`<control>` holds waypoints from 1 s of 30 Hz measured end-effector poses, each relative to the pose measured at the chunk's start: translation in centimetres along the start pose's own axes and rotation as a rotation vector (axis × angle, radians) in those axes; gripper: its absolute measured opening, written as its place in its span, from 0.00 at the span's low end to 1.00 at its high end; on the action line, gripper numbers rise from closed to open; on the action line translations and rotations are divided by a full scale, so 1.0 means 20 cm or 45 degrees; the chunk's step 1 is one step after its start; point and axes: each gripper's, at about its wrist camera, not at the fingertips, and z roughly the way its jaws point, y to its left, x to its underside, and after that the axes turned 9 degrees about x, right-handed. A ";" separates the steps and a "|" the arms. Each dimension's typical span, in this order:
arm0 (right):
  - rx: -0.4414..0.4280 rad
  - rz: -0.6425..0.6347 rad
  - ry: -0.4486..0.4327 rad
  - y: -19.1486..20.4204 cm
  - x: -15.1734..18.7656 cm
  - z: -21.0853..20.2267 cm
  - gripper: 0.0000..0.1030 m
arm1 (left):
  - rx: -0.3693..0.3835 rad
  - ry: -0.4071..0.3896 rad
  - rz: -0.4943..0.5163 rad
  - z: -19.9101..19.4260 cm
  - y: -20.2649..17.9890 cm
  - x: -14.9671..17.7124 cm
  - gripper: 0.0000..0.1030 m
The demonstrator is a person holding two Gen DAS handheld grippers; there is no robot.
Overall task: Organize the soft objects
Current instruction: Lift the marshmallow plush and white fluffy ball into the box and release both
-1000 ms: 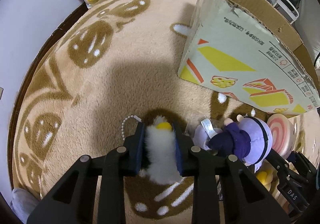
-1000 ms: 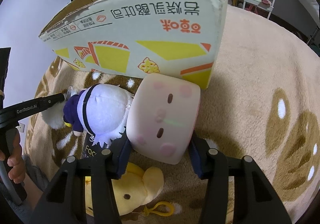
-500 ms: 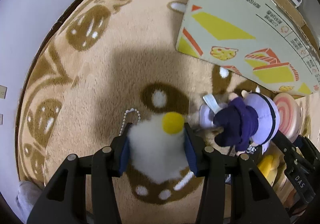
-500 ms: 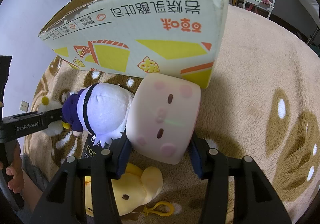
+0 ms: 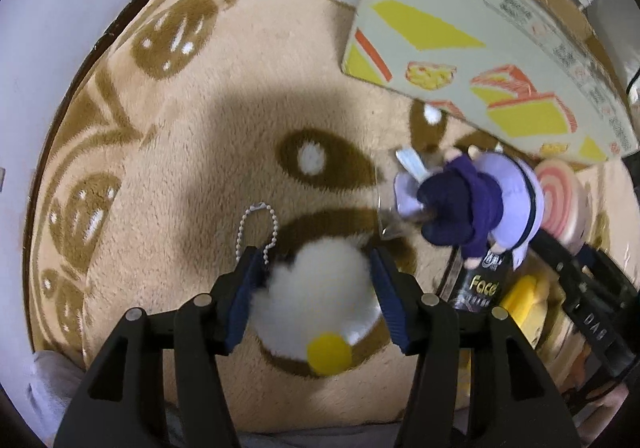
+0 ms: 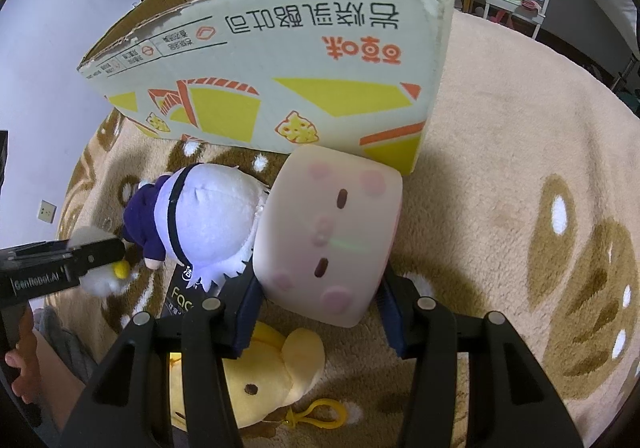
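left claw (image 5: 316, 292) pinches the white fluffy toy (image 5: 316, 300) above the rug (image 5: 200, 127); right claw (image 6: 320, 308) squeezes the pink cube plush (image 6: 328, 236) beside the cardboard box (image 6: 280, 87), likely both bound for it.

rug (image 5: 224, 135): deep plush pile, matt | box (image 6: 280, 87): printed cardboard, torn raw rim | white toy (image 5: 316, 300): fluffy fur, metal bead chain | pink cube (image 6: 328, 232): smooth, soft-sheen | doll (image 6: 212, 215): short plush

White fluffy plush (image 5: 316, 288), yellow pompom, bead chain; pink cube plush (image 6: 330, 236) beside purple doll (image 6: 208, 219).
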 end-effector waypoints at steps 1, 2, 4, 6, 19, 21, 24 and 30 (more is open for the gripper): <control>0.002 -0.001 0.000 0.00 0.00 0.00 0.53 | -0.019 -0.001 0.004 0.00 -0.02 0.02 0.44; 0.007 -0.003 -0.001 0.00 0.00 -0.01 0.53 | -0.052 -0.003 0.013 0.00 -0.02 0.02 0.37; 0.017 -0.006 -0.002 0.01 0.01 -0.01 0.53 | -0.064 -0.015 0.016 -0.01 -0.03 0.03 0.34; 0.023 -0.006 -0.003 0.01 0.01 -0.02 0.53 | -0.039 -0.036 0.011 -0.03 -0.03 0.04 0.31; -0.011 0.080 -0.198 -0.08 0.04 -0.24 0.49 | 0.085 -0.409 0.074 -0.38 -0.13 0.15 0.30; -0.039 0.110 -0.269 -0.08 0.05 -0.30 0.48 | 0.106 -0.529 0.079 -0.48 -0.12 0.16 0.30; -0.061 0.114 -0.348 -0.08 0.06 -0.39 0.46 | 0.109 -0.677 0.110 -0.58 -0.09 0.15 0.30; -0.113 0.122 -0.438 -0.03 0.04 -0.49 0.45 | 0.097 -0.929 0.184 -0.77 -0.12 0.15 0.30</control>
